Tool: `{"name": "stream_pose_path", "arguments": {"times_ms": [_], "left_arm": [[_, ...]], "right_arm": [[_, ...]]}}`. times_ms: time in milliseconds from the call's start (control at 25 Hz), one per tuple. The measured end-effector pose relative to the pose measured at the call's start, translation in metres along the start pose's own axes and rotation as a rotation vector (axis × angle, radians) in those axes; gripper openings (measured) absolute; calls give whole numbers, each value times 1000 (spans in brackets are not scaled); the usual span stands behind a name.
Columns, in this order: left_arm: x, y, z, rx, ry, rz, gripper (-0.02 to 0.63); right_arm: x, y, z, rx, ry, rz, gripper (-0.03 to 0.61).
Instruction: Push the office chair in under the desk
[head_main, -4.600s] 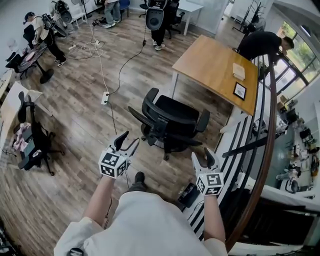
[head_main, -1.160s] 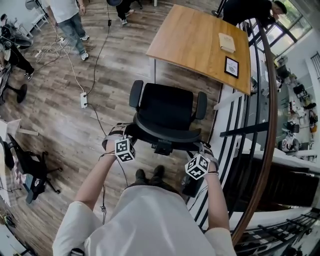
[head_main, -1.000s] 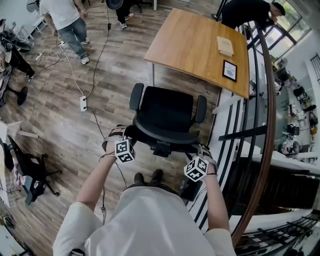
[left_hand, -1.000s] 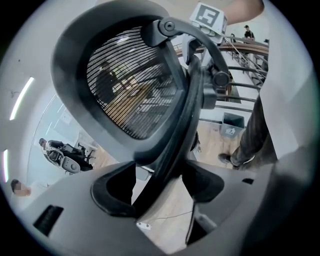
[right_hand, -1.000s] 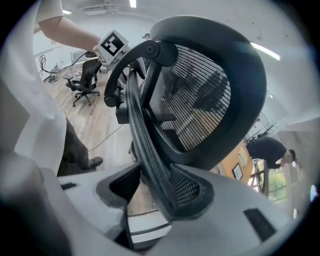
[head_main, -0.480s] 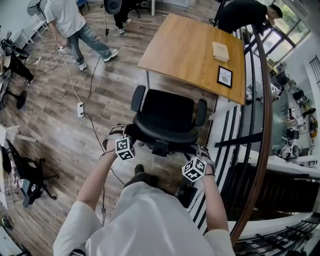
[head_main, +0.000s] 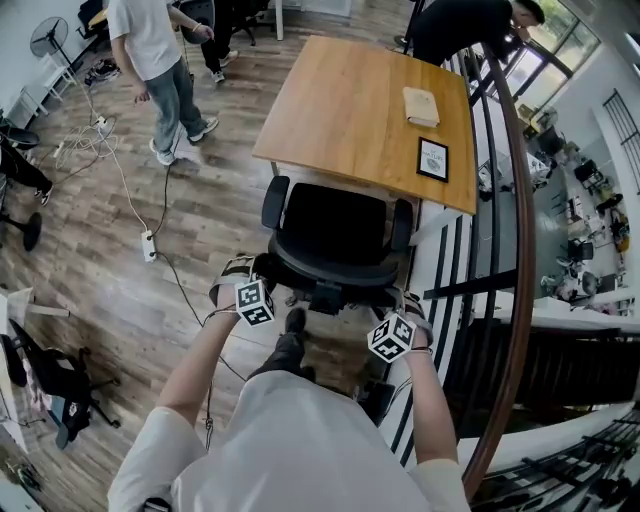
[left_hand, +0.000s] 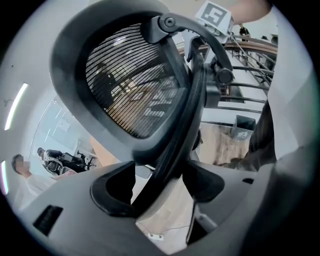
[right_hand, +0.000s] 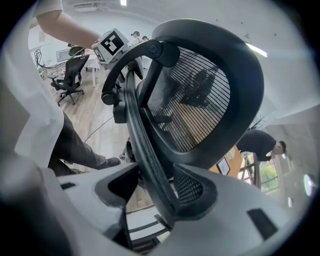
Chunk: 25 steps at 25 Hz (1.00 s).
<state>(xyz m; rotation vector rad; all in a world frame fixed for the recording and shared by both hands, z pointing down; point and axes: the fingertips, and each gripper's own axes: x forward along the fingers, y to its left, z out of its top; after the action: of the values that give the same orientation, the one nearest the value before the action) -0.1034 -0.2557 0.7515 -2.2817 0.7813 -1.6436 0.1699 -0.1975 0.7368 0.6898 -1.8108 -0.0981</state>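
Observation:
The black mesh office chair (head_main: 335, 225) stands with its seat front at the near edge of the wooden desk (head_main: 345, 100). I stand behind it, a gripper on each side of the backrest top. My left gripper (head_main: 238, 270) is shut on the backrest's rim (left_hand: 172, 145), which crosses slantwise between both pads (left_hand: 112, 187). My right gripper (head_main: 408, 302) grips the other side: its jaws have just been opening a little, and the rim (right_hand: 150, 165) still fills the gap between them, touching both pads (right_hand: 192, 189).
A book (head_main: 420, 106) and a small framed picture (head_main: 432, 158) lie on the desk. A curved railing (head_main: 515, 250) runs along the right. A person (head_main: 150, 50) stands at upper left, another (head_main: 465, 25) leans at the desk's far end. A power strip (head_main: 148, 244) with its cable lies on the floor at left.
The chair and both grippers have moved toward the desk, and the chair's seat now meets the desk's near edge. The person at upper left has walked nearer.

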Motion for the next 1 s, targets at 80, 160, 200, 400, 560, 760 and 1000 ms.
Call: {"name": "stream_pose_path", "arguments": {"times_ms": [80, 160, 200, 400, 560, 760, 1000], "left_arm": [[10, 14, 7, 11, -5, -9, 285], [22, 28, 13, 20, -10, -11, 284], [28, 34, 16, 25, -12, -10, 282], [52, 69, 36, 53, -39, -21, 281], [74, 94, 44, 93, -60, -25, 272], [96, 122, 58, 108, -93, -19, 268], [120, 159, 70, 123, -100, -34, 265]], "right_arm": [[9, -16, 1, 7, 8, 1, 212], [16, -31, 1, 16, 13, -1, 213], [20, -39, 0, 22, 15, -4, 213], [36, -76, 1, 56, 33, -22, 213], [54, -103, 4, 80, 46, -41, 219], [69, -136, 4, 100, 59, -74, 226], [87, -176, 11, 108, 69, -100, 230]]}}
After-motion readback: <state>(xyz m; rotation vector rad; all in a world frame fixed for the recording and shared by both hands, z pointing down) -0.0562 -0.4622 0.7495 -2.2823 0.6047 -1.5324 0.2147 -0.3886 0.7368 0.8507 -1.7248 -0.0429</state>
